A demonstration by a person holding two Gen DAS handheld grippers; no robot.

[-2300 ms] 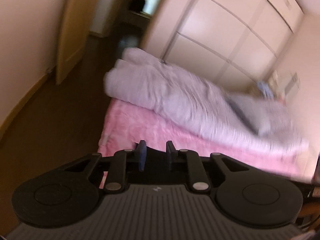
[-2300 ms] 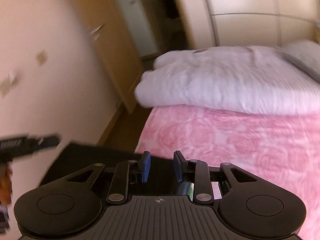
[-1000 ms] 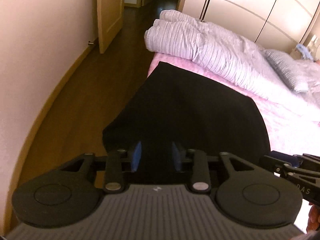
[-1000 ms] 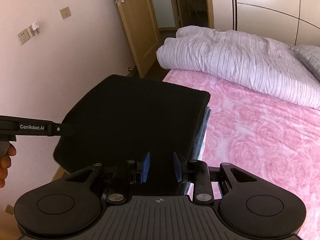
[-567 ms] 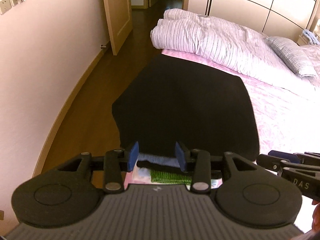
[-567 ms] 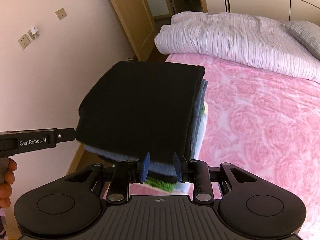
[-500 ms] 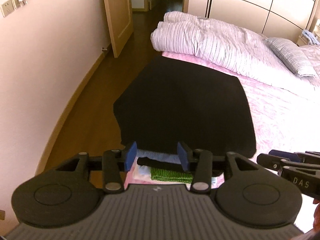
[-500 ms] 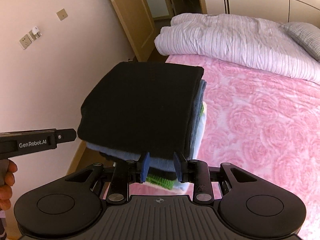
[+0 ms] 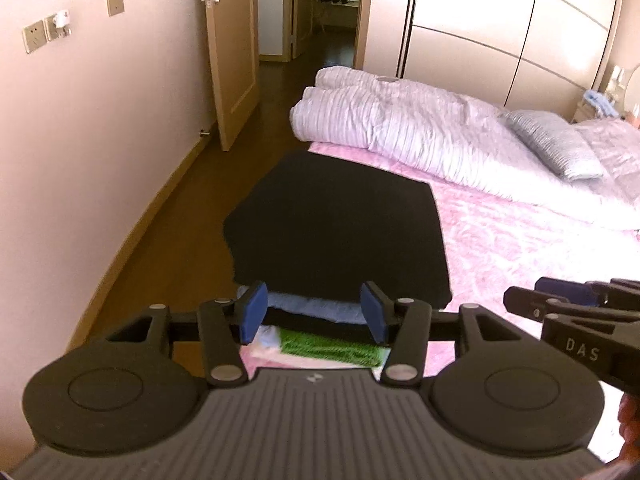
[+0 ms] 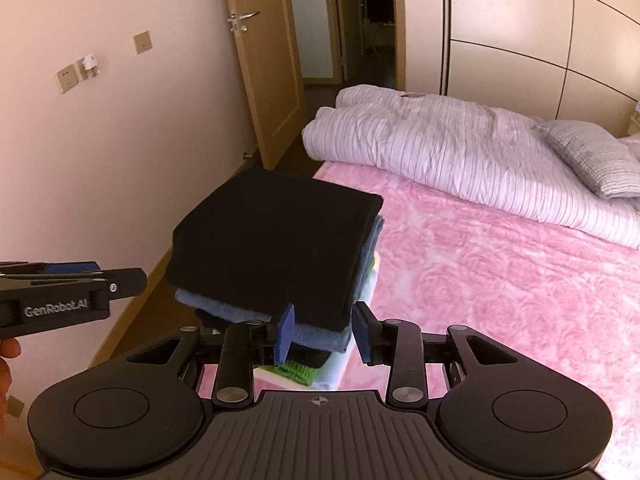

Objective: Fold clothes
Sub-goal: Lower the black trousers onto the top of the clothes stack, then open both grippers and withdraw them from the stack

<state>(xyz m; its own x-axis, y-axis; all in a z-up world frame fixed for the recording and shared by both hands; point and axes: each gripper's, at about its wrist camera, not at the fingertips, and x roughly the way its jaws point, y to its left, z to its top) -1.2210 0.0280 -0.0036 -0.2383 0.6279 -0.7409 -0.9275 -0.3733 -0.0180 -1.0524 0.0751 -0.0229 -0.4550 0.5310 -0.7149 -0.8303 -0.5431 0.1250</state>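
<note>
Folded black garment topping clothes stack on bed, both grippers opening, empty.

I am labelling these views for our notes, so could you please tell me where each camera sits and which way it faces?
Left wrist: on the left gripper, jaws opening, looking down at the black garment topping the stack; the right gripper shows at right.
Right wrist: on the right gripper, jaws opening, same aim; the left gripper and a hand show at left.
Both share the pink bedspread, quilt and door.
</note>
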